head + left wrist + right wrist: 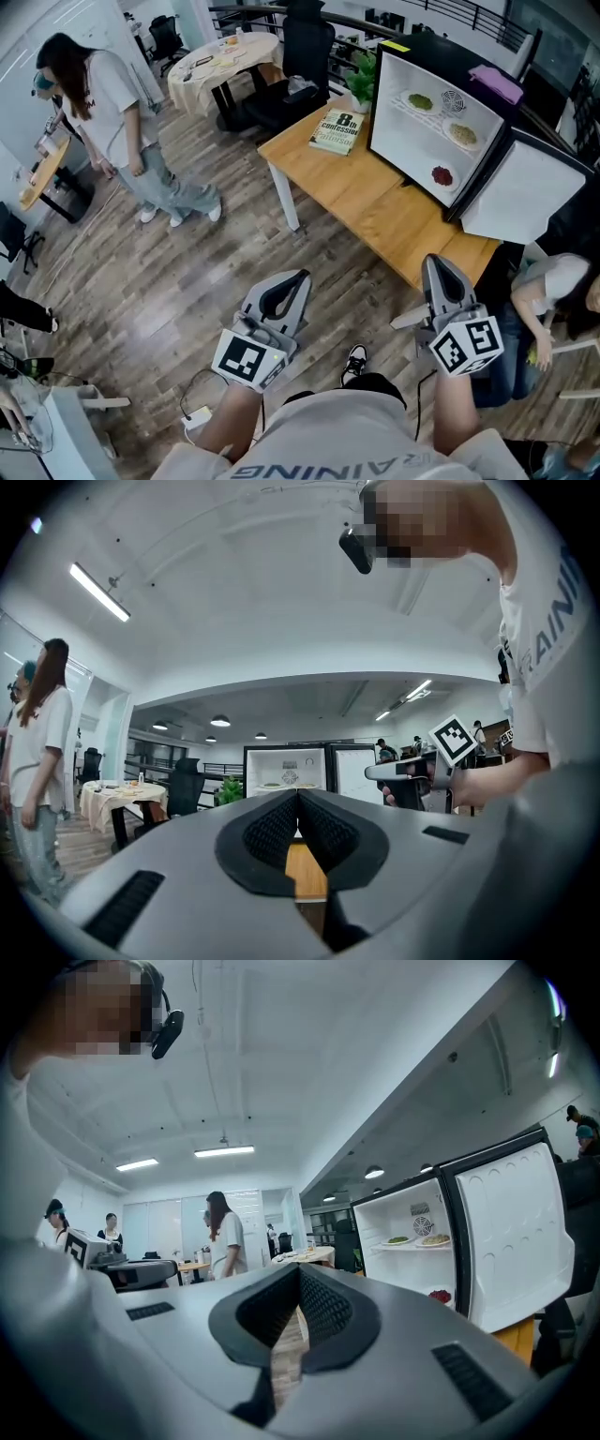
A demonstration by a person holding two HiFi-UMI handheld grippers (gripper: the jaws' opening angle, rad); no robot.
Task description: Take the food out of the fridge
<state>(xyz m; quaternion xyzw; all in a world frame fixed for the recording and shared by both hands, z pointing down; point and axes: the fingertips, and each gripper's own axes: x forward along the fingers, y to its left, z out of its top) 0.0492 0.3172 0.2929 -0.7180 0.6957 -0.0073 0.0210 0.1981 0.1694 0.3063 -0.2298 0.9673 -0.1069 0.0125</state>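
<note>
Green food [419, 101] and beige food [461, 133] on the upper shelf, red food [442, 174] below, all inside the open fridge [410, 142]. Fridge stands on the wooden counter [349, 192], well ahead of both tongs, nearer the right. Left tongs [298, 277] and right tongs [433, 262]: closed, tips together, nothing gripped. Book [337, 131] on the counter, ahead of the left tongs.

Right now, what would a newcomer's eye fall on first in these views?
The small fridge stands open on the wooden table at upper right, with plates of green food, tan food and red food inside. In the foreground the left gripper and right gripper, both shut and empty, point towards it. A person stands at upper left.
</note>
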